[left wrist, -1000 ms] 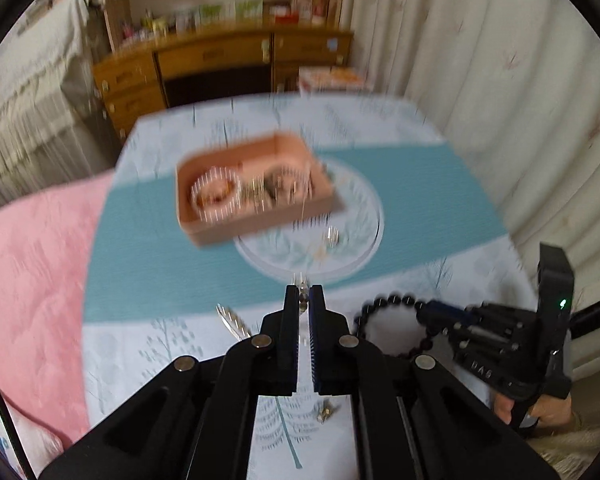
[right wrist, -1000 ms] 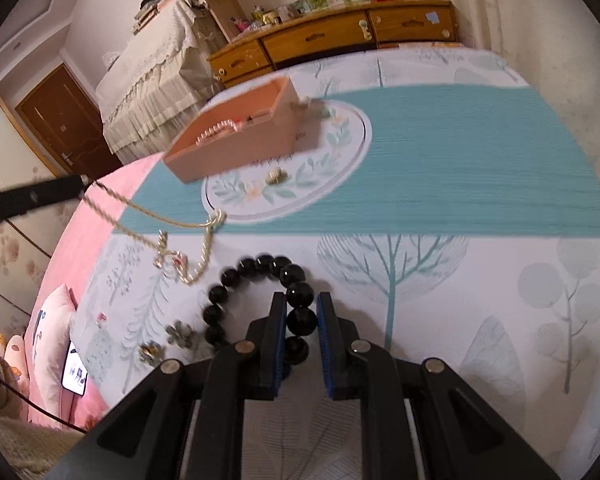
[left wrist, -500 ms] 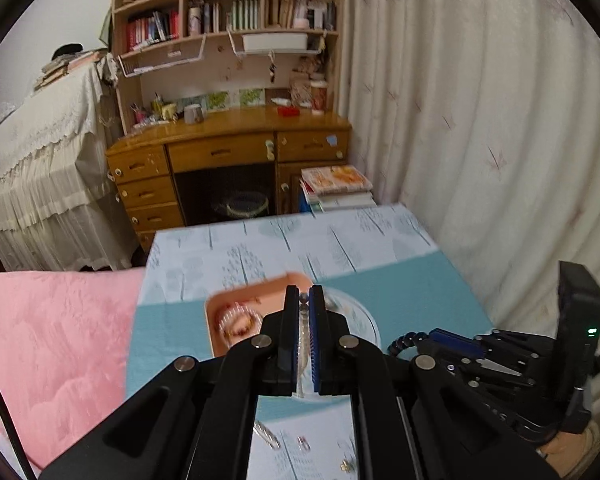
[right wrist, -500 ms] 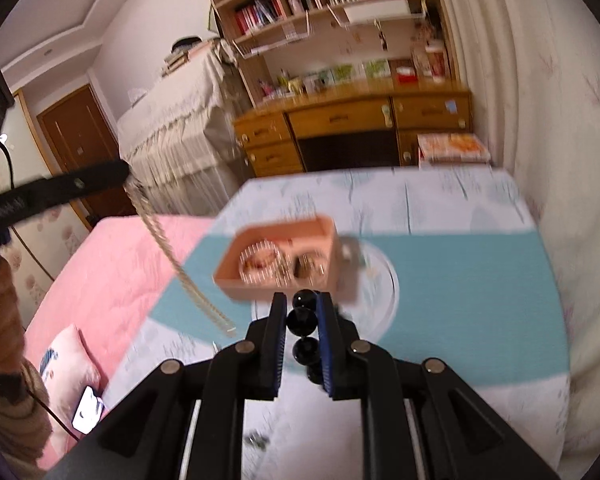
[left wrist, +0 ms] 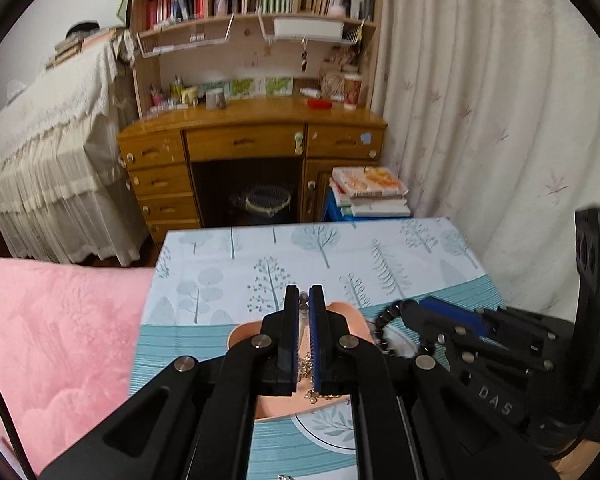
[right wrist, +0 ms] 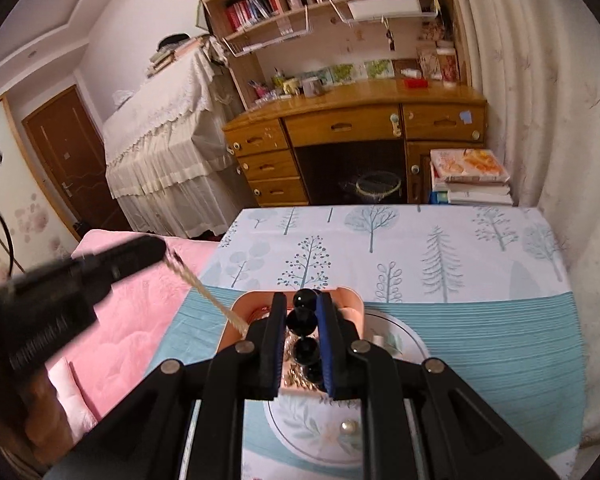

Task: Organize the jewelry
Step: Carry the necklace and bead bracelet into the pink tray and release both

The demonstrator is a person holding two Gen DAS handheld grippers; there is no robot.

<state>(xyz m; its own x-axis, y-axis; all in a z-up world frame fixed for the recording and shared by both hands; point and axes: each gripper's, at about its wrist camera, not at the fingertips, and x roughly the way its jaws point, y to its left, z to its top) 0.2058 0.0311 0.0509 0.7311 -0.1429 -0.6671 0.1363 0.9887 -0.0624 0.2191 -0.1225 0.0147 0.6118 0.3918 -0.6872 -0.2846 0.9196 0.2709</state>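
My left gripper [left wrist: 304,300] is shut on a gold chain necklace [left wrist: 306,364] that hangs down into the pink jewelry box [left wrist: 242,330] on the table. In the right wrist view the chain [right wrist: 204,292] runs from the left gripper [right wrist: 162,246] down to the box [right wrist: 352,294]. My right gripper [right wrist: 302,300] is shut on a black bead bracelet [right wrist: 302,320] and holds it over the same box. The right gripper also shows in the left wrist view [left wrist: 412,312], with beads [left wrist: 386,316] hanging from it.
The box sits on a round white plate [right wrist: 408,344] on a tree-print tablecloth [right wrist: 420,240]. A small pearl piece [right wrist: 346,425] lies on the plate. A pink quilt [left wrist: 60,340] lies to the left, a wooden desk [left wrist: 252,148] behind, curtains [left wrist: 500,120] to the right.
Both grippers lifted their jewelry off the table and carried it forward over the pink box. The necklace now hangs into the box; the bracelet hangs above it.
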